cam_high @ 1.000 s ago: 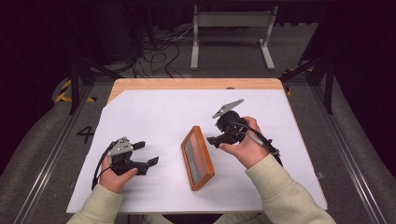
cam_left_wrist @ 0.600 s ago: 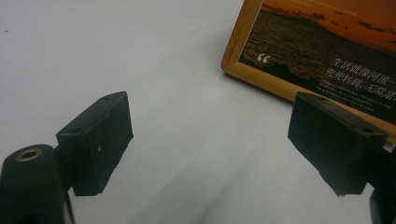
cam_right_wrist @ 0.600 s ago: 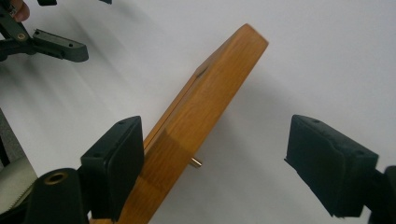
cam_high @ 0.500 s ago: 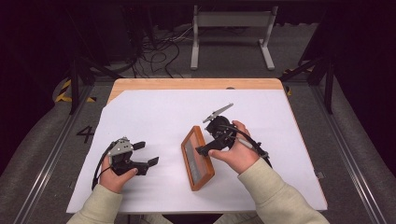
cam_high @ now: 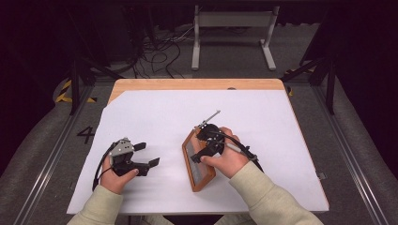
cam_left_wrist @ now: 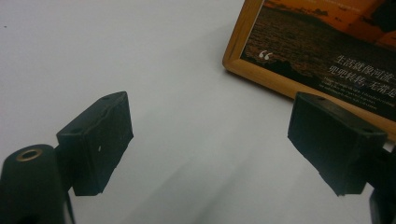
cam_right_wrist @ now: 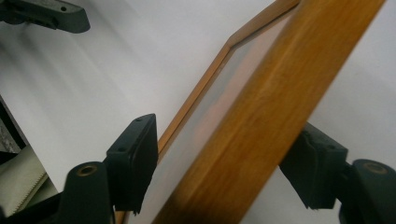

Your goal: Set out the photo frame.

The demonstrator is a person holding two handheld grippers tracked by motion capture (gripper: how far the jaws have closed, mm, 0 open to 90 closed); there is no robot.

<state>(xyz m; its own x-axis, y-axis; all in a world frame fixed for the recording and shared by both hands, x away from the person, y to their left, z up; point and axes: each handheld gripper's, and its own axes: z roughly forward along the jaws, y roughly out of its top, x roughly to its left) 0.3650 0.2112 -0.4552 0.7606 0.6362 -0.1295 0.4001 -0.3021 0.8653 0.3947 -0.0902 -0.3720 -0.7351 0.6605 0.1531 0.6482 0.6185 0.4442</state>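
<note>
Frame grasp being set up; lift not begun.
Left hand-held gripper (cam_high: 149,154) rests wide open and empty on the white-covered tabletop (cam_high: 155,112). The wooden-edged rectangular picture frame (cam_high: 196,161) lies flat at centre; the right hand-held gripper (cam_right_wrist: 224,172) straddles its near rail, jaws apart. Ample clear surface all round.

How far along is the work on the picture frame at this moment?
Done: the right tongs are at the picture frame, their jaws straddling its wooden edge. In hand: the jaws look open, one on each side, not yet clamped. Left: closing and moving the frame. The left tongs rest open on the white table cover.
</note>
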